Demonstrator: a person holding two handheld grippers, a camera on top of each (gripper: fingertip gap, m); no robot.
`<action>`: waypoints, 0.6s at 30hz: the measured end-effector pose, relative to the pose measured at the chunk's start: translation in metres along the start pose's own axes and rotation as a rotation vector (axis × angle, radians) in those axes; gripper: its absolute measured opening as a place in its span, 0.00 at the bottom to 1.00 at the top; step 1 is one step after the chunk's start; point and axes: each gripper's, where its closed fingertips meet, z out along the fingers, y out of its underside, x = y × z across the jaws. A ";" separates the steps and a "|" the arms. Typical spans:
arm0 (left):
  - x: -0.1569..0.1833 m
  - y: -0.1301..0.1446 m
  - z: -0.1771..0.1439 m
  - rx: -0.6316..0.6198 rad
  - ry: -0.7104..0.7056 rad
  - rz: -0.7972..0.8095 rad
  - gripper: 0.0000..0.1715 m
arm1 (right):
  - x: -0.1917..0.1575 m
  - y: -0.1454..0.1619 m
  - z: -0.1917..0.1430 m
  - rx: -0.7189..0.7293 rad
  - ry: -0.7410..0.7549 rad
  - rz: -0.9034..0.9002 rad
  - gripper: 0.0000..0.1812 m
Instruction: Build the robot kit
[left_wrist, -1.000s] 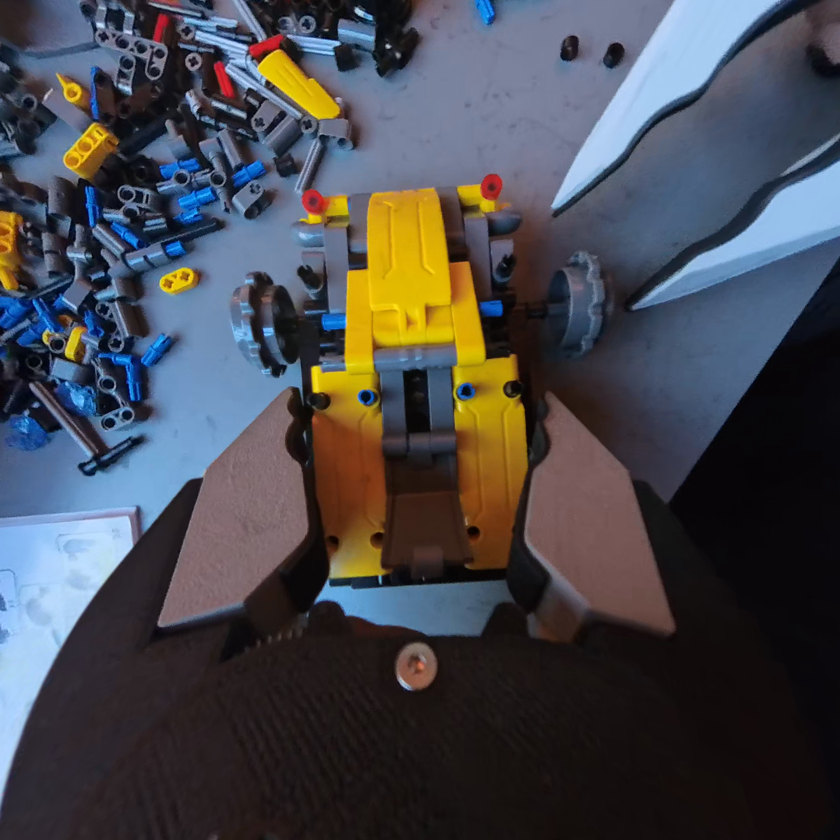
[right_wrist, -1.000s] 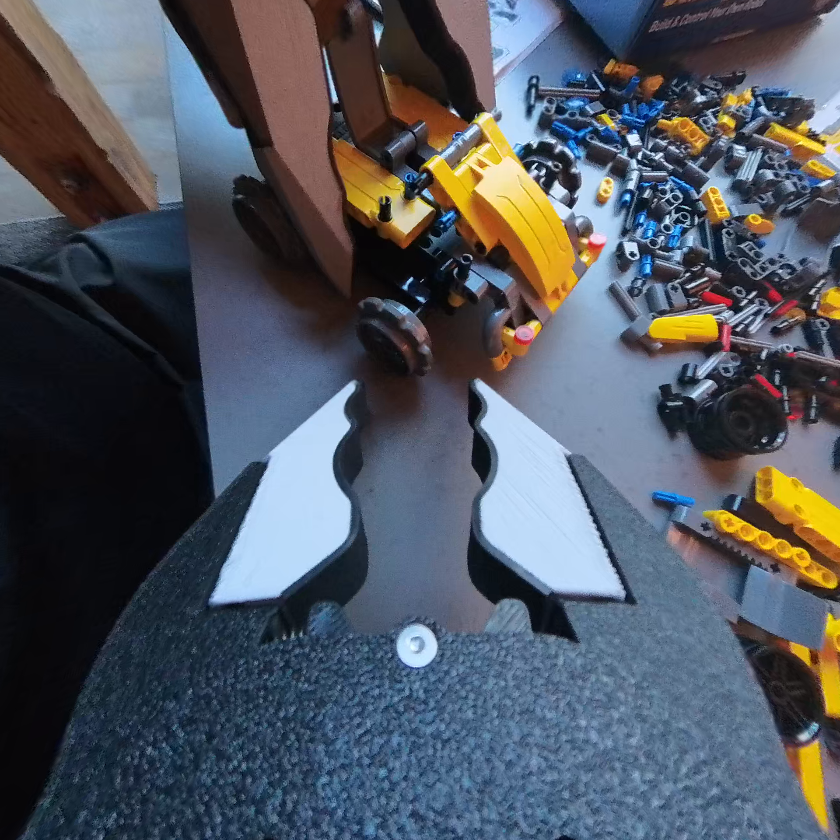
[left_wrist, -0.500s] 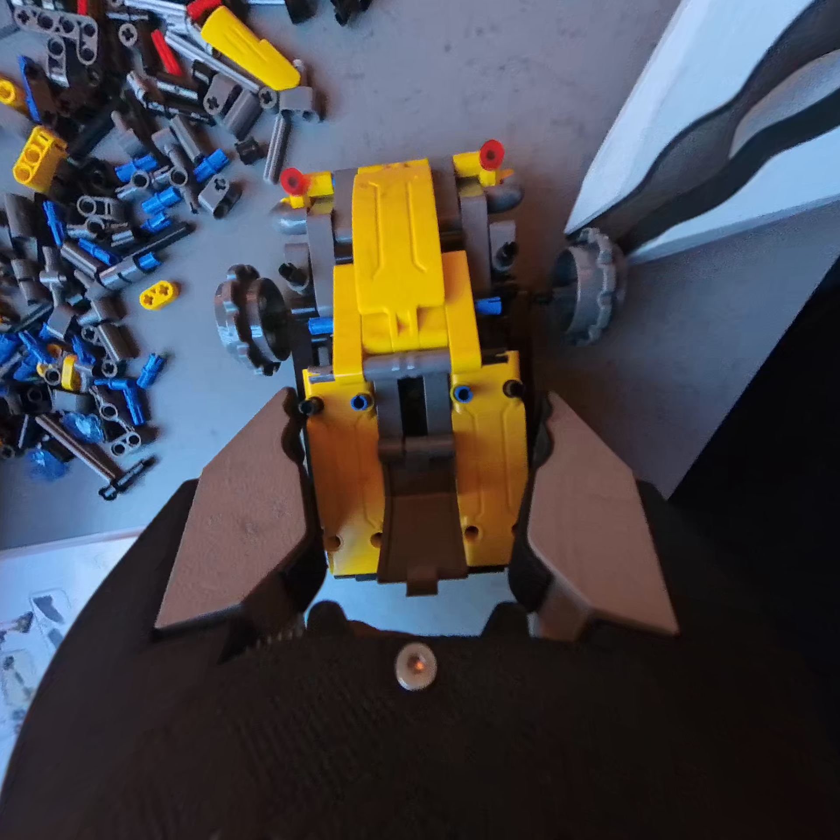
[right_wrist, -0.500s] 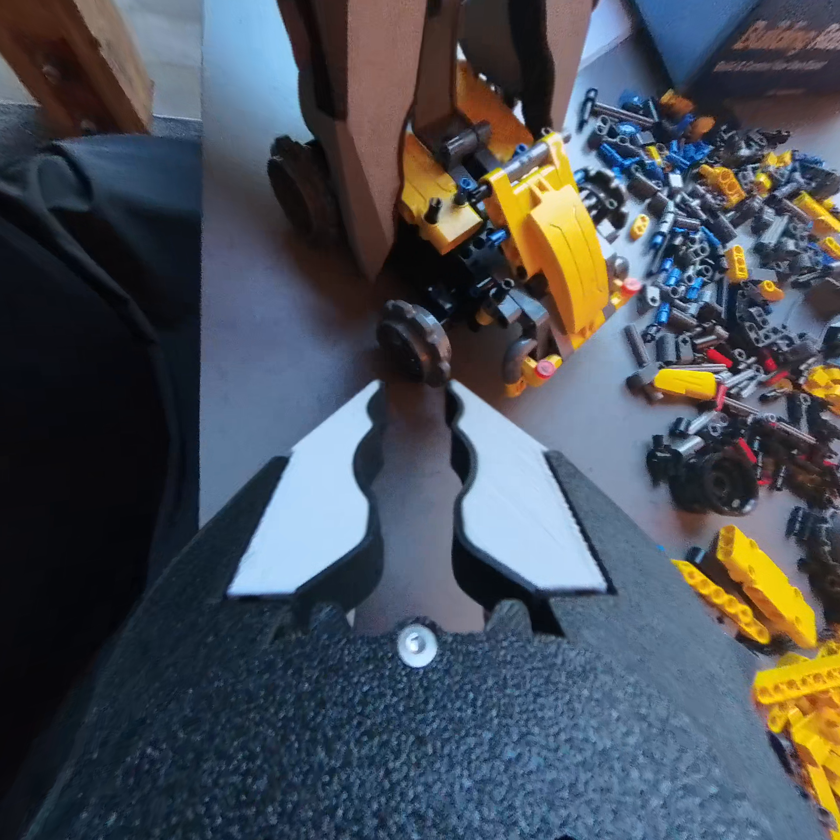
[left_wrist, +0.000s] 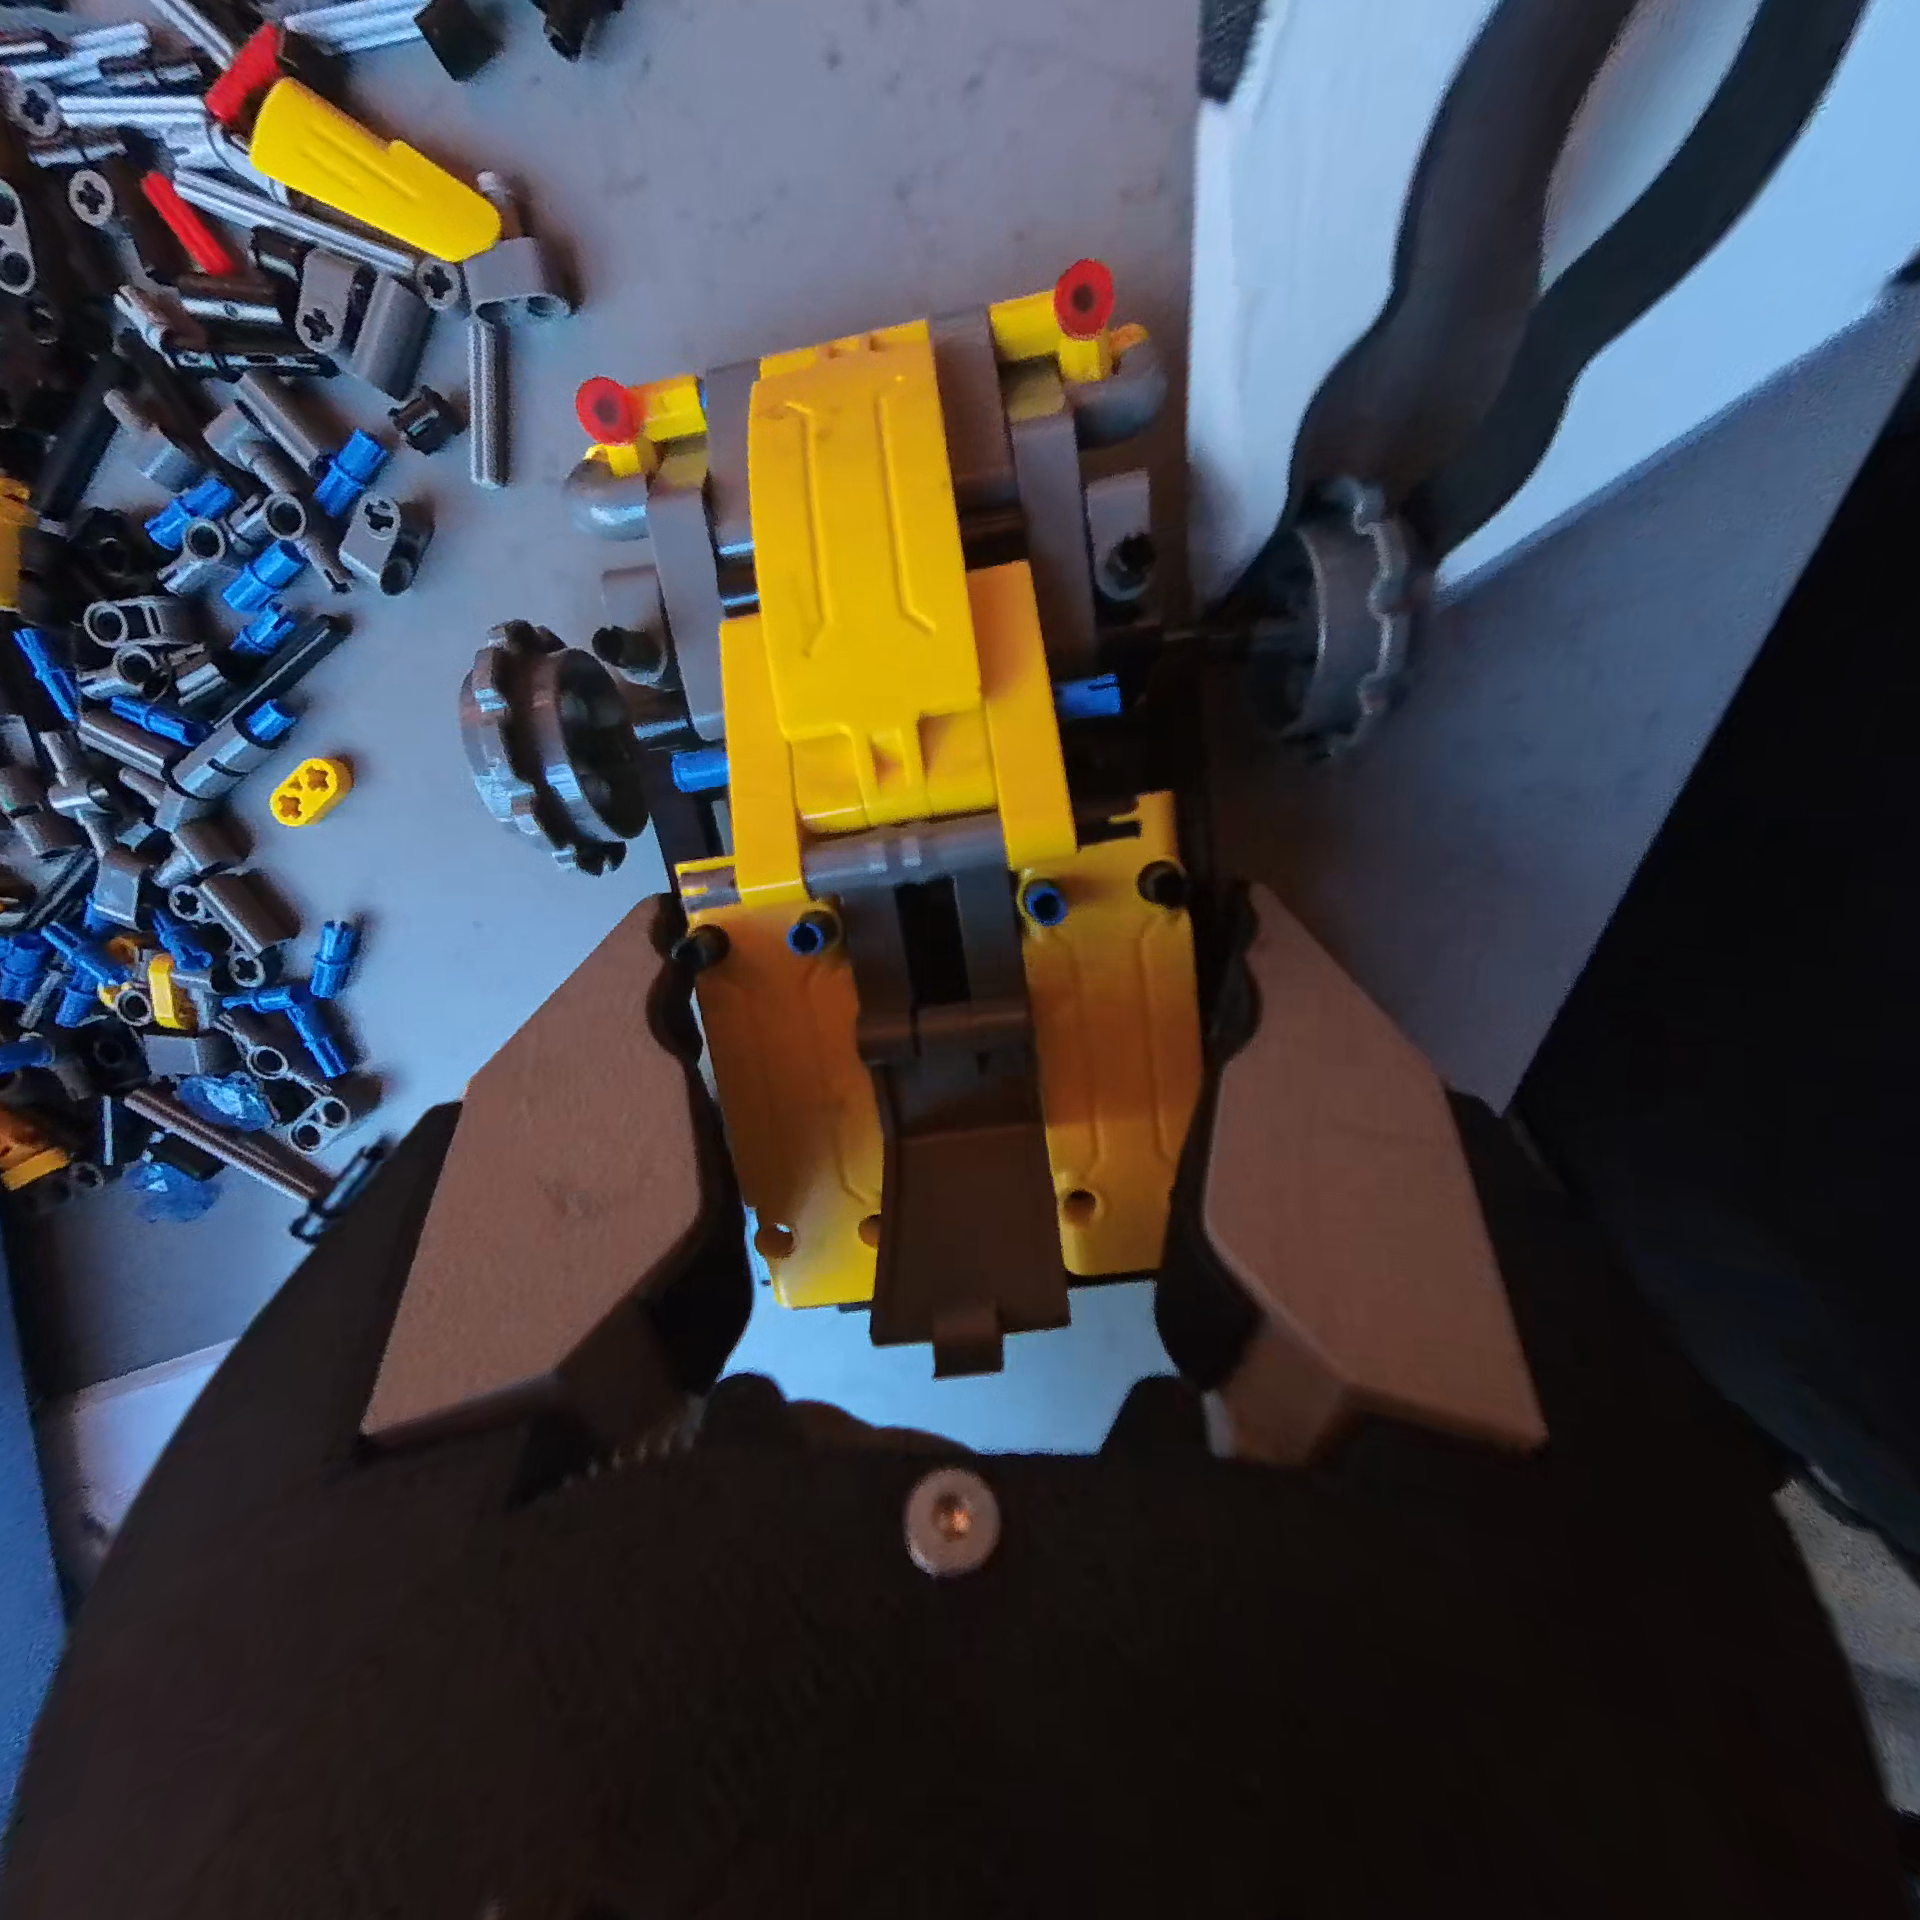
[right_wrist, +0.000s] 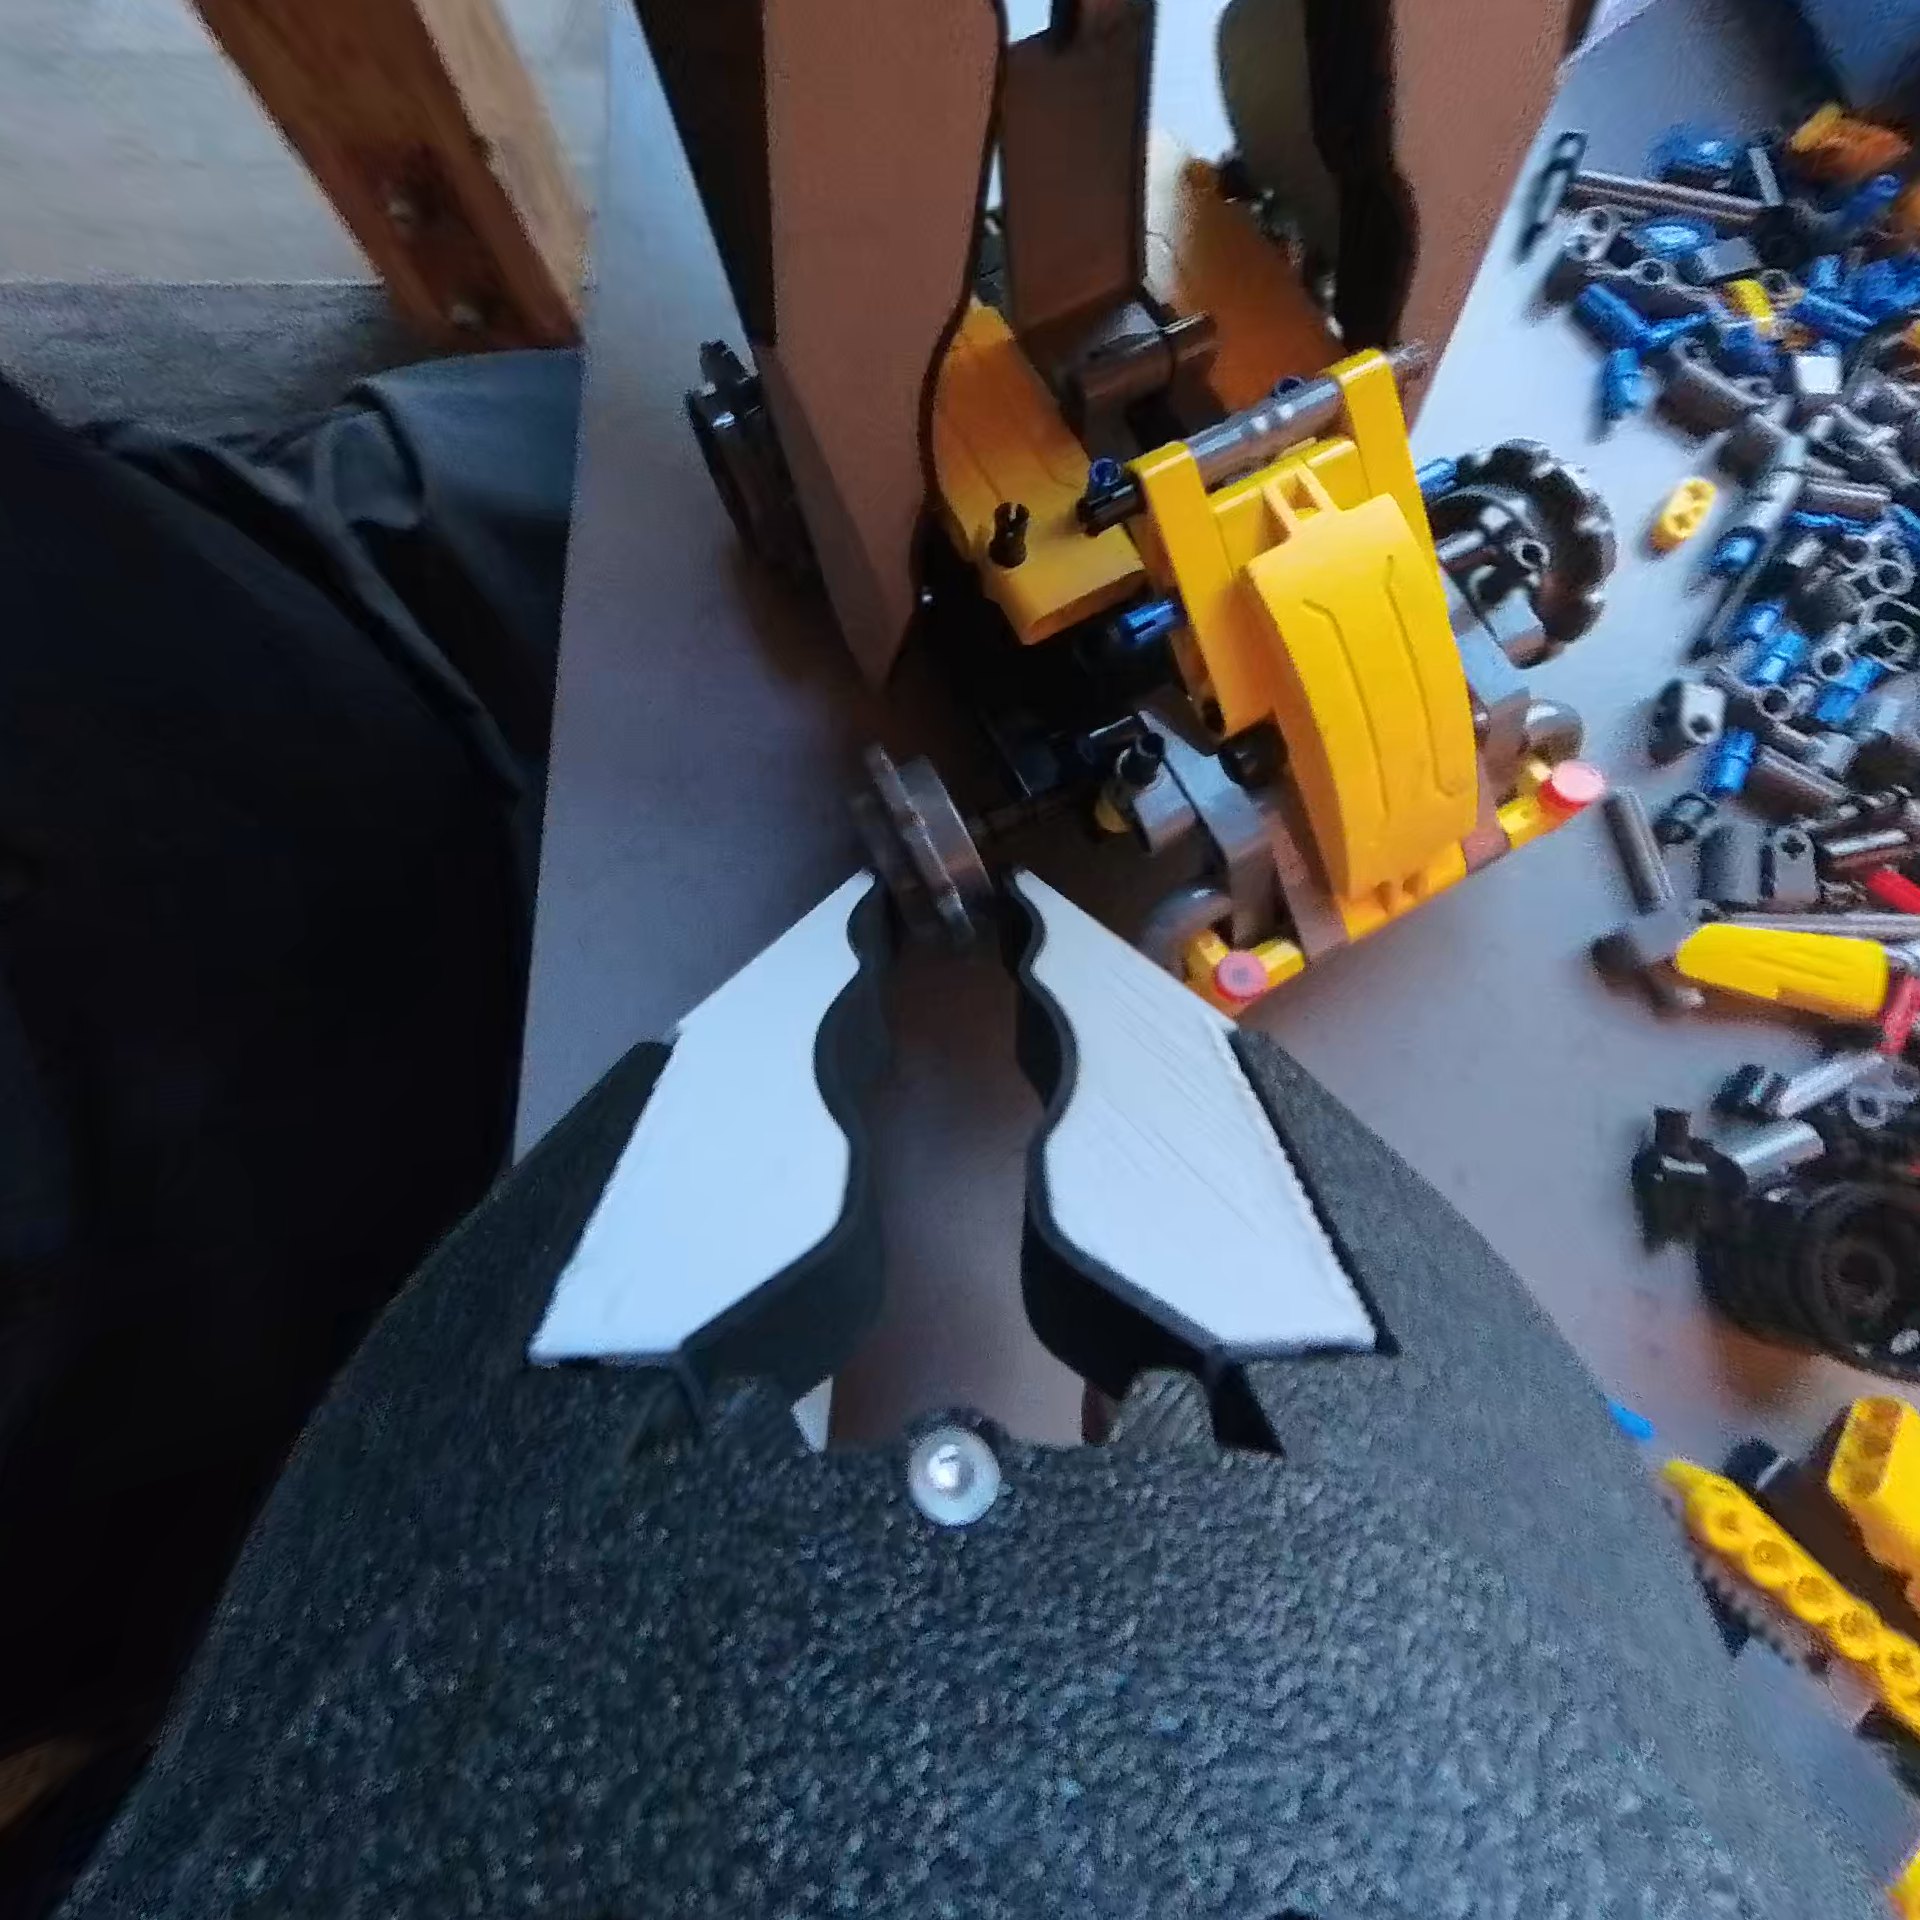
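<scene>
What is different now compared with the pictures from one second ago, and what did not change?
The right tool moved forward across the table to the yellow model vehicle. Its white fingers narrowed and now sit on both sides of the grey wheel hub; whether they clamp it is unclear. The left tool stayed shut on the vehicle's rear body, and the loose parts pile lies as before.

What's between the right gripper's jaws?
The grey toothed wheel on the yellow model's axle sits between the right gripper's jaw tips. The tips hide the wheel's lower edge, so contact can't be confirmed.
</scene>
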 end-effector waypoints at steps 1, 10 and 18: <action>0.000 0.000 0.000 -0.004 0.002 0.012 0.57 | 0.000 0.000 0.000 -0.010 -0.032 -0.018 0.10; -0.003 0.004 0.000 -0.012 -0.026 -0.027 0.57 | -0.002 -0.004 0.004 0.030 -0.245 0.027 0.09; -0.005 0.008 -0.001 -0.038 -0.038 -0.048 0.56 | 0.001 -0.007 0.005 0.038 -0.254 -0.127 0.08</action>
